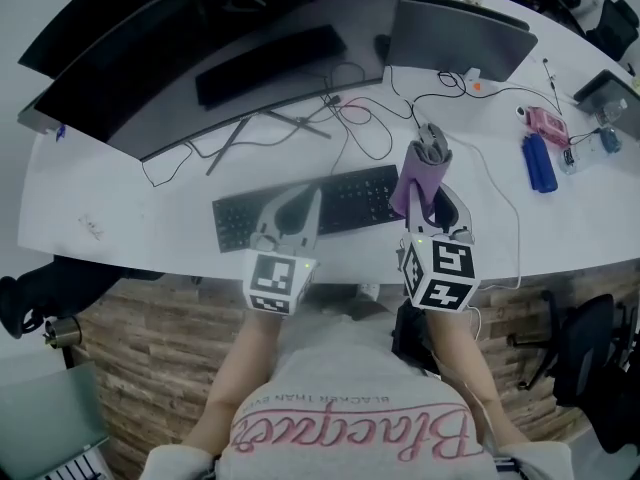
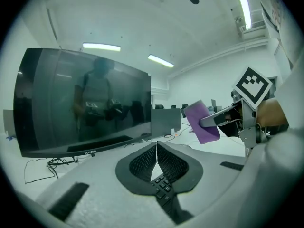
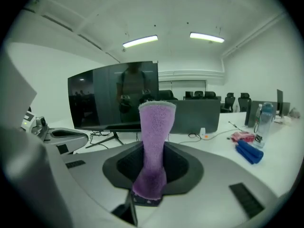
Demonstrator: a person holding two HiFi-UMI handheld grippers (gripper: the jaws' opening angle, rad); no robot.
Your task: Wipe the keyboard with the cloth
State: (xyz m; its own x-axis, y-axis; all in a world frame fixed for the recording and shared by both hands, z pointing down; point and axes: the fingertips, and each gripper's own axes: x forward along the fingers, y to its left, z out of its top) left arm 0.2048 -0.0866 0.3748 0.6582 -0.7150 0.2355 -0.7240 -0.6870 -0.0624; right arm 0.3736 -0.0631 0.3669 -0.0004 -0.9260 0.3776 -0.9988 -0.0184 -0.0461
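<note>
I read the right gripper (image 1: 430, 158) as clamped on the purple cloth (image 1: 418, 183), over the right end of the keyboard (image 1: 350, 200). The left gripper (image 1: 305, 206), jaws together and empty, sits over the keyboard's left half. The keyboard lies near the front edge of the desk (image 1: 110, 208), with bare surface to its left and cables (image 1: 350, 118) behind it.

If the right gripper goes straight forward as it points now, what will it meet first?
Probably the large monitor, near its right edge; the grey screen beside it is about as likely, depth being unclear. The right gripper, tongs shut on the purple cloth, points above the keyboard, not into it.
</note>
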